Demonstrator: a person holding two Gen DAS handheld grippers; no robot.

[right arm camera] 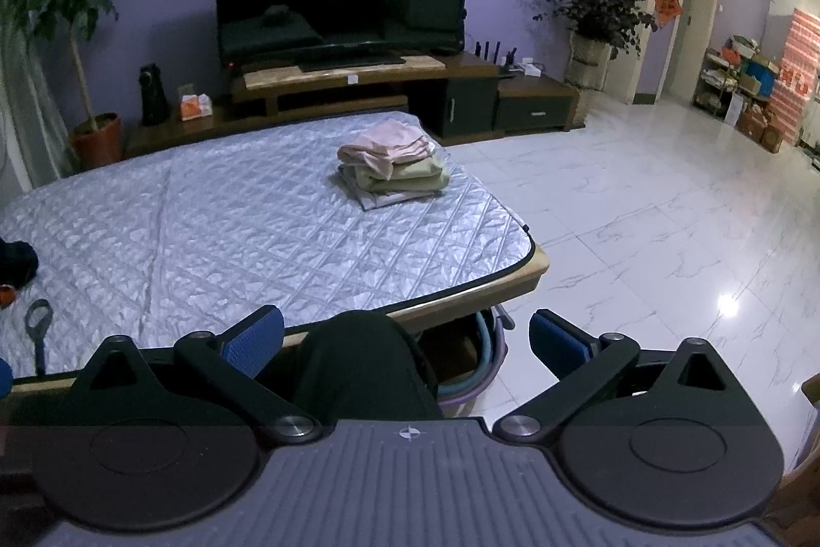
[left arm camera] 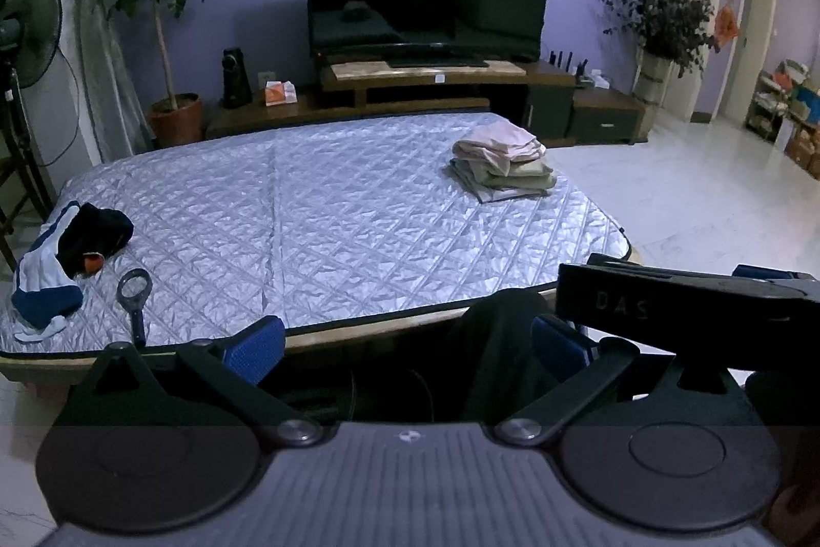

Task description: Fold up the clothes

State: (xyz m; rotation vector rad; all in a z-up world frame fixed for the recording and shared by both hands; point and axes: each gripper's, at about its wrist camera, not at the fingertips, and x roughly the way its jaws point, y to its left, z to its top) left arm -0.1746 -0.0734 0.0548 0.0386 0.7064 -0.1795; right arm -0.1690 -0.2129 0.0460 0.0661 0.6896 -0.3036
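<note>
Both sets of jaws stand apart, empty; the crumpled clothes [left arm camera: 61, 249], far left ahead, should be gripped by an edge.

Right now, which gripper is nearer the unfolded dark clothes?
Left. The left gripper has the dark clothes close on its left; the right gripper sees them only at its far-left edge.

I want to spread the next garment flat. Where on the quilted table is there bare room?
The widest bare patch on the quilted cover runs across the middle, between the unfolded dark and white clothes with the magnifying glass at the left end and the folded stack at the far right corner. Those two ends are crowded.
</note>
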